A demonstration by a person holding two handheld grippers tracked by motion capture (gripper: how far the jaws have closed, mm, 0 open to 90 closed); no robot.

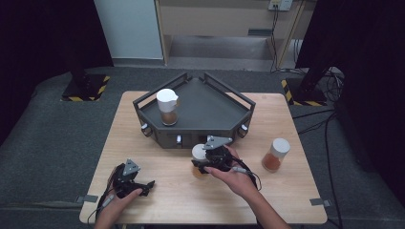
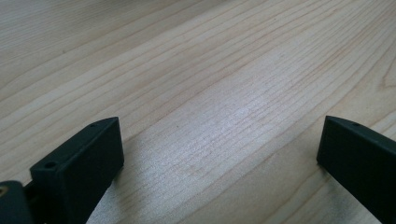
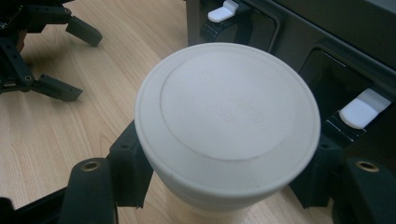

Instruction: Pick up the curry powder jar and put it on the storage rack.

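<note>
White-lidded jar [image 3: 227,121] sits at centre frame in the right gripper view, pinched between the right gripper's [image 1: 206,164] jaws, just before the dark tray [image 1: 191,114]. Low left in the high view, the left gripper [image 1: 145,187] rests on the table [image 1: 286,200], jaws spread around nothing.

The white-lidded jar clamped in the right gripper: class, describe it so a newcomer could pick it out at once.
Start at the dark grey wedge-shaped tray at the back of the light wooden table. Just before its front wall stands a clear jar of brown contents with a white round lid, the right gripper shut on it. Of three such jars, one stands inside the tray and one alone at the right; this is the gripped one.
</note>
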